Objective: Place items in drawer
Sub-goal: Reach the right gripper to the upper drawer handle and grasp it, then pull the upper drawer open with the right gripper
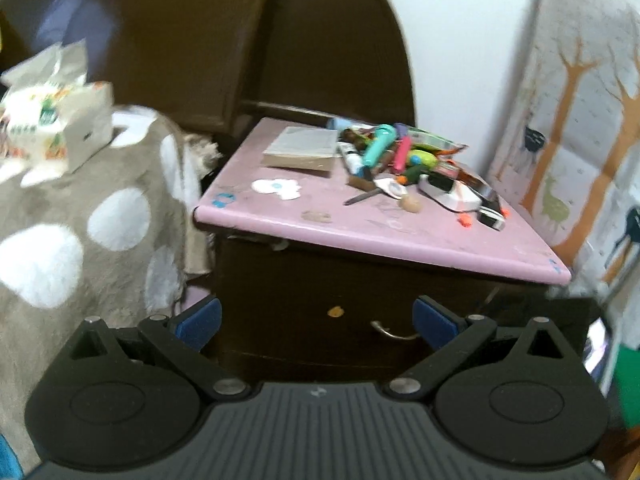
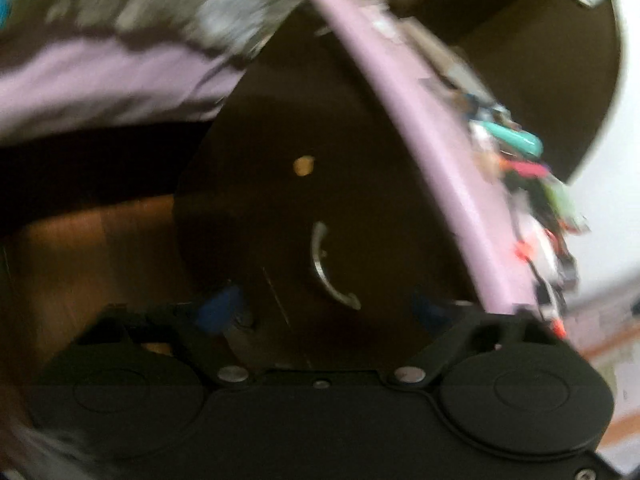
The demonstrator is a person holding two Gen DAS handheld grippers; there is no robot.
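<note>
A dark wooden nightstand with a pink top (image 1: pixel 360 236) stands ahead of me. Its drawer front (image 1: pixel 304 292) is closed and carries a curved metal handle (image 1: pixel 394 332). On the top lie a pile of markers and small toys (image 1: pixel 396 152), a notepad (image 1: pixel 304 148) and a white device (image 1: pixel 452 192). My left gripper (image 1: pixel 318 324) is open and empty, low in front of the drawer, the handle just inside its right pad. The right wrist view is rolled and blurred: my right gripper (image 2: pixel 324 308) is open, close to the drawer front, with the handle (image 2: pixel 326 268) lying between its pads untouched.
A bed with a grey spotted blanket (image 1: pixel 92 216) borders the nightstand on the left, a tissue box (image 1: pixel 56 120) on it. A dark headboard (image 1: pixel 320 40) rises behind. A curtain printed with trees (image 1: pixel 580 128) hangs at right. Wooden floor (image 2: pixel 92 240) shows beside the nightstand.
</note>
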